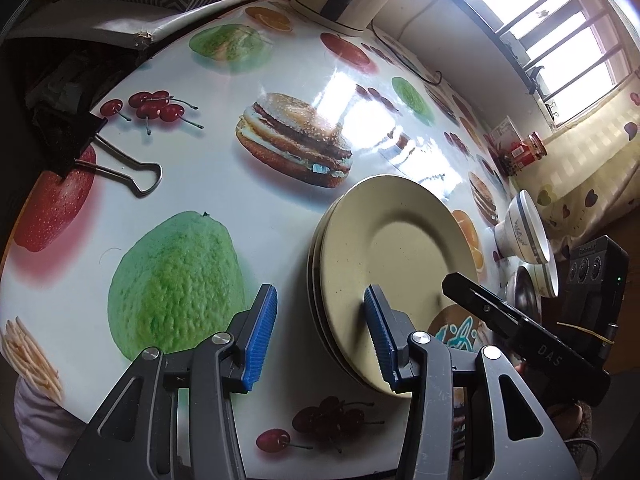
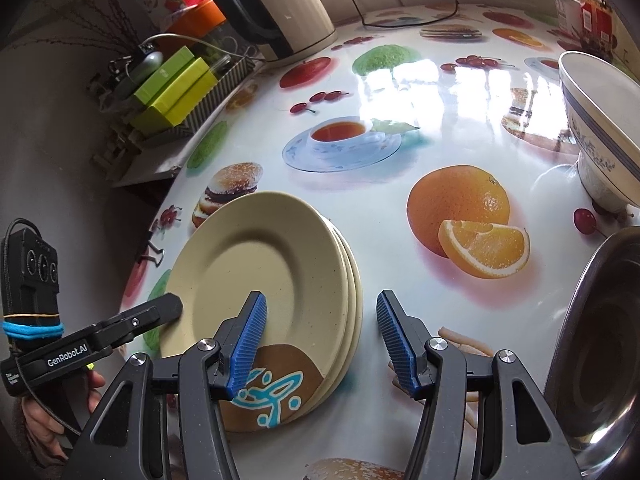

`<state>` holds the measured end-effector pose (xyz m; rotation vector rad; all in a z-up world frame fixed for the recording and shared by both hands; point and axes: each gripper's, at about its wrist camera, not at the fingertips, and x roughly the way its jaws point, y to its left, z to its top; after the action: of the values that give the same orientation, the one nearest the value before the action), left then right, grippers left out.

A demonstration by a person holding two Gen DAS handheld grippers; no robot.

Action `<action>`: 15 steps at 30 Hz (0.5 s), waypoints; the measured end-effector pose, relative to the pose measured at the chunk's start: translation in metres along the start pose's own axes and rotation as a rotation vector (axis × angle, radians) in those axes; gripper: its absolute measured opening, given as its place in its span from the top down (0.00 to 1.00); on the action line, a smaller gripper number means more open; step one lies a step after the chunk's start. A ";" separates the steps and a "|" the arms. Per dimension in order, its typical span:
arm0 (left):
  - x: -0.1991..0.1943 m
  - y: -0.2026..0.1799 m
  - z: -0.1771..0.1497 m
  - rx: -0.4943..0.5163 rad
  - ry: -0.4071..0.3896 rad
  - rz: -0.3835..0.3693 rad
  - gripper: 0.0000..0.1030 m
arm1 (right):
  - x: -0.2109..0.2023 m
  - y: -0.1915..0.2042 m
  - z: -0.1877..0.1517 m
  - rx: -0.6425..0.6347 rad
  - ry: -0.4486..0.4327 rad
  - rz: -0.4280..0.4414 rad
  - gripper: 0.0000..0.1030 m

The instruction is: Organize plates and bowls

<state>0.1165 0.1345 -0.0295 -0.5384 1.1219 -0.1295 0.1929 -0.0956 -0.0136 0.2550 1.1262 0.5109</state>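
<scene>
Three cream plates sit stacked [image 2: 256, 280] at the lower centre of the right wrist view, resting on a glossy table [image 2: 420, 128] printed with fruit, burgers and a teacup. The table fills most of both frames; beyond it, at the upper right of the left wrist view, a barred window [image 1: 552, 32] throws bright glare across the sheen.

The stack looks stiff, fairly heavy as a pile, smooth-glazed and breakable; its slightly staggered rims suggest it is best taken by the overhanging edge, one side each. A steel bowl [image 2: 600, 340] fills the lower right of the right wrist view, with a blue-banded china bowl [image 2: 600, 128] above it at the right edge, both likely slick and the china one fragile.

The left gripper [image 1: 320, 336] stands about half open, straddling the stack's left rim with nothing pinched. The right gripper [image 2: 320, 344] is likewise half open over the opposite rim, its pads not pressing. A kettle [image 2: 280, 8] stands at the upper left of that view.
</scene>
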 end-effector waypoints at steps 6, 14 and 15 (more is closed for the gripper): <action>-0.002 -0.001 -0.004 -0.006 -0.002 0.005 0.53 | -0.003 -0.003 -0.003 0.022 -0.001 0.019 0.44; 0.001 -0.005 -0.008 -0.010 0.005 -0.024 0.53 | -0.003 -0.001 -0.006 0.028 0.006 0.044 0.44; 0.002 -0.006 -0.008 -0.008 0.006 -0.026 0.53 | -0.004 -0.002 -0.007 0.030 0.006 0.047 0.44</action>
<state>0.1116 0.1257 -0.0303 -0.5607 1.1221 -0.1492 0.1862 -0.0992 -0.0143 0.3067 1.1365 0.5365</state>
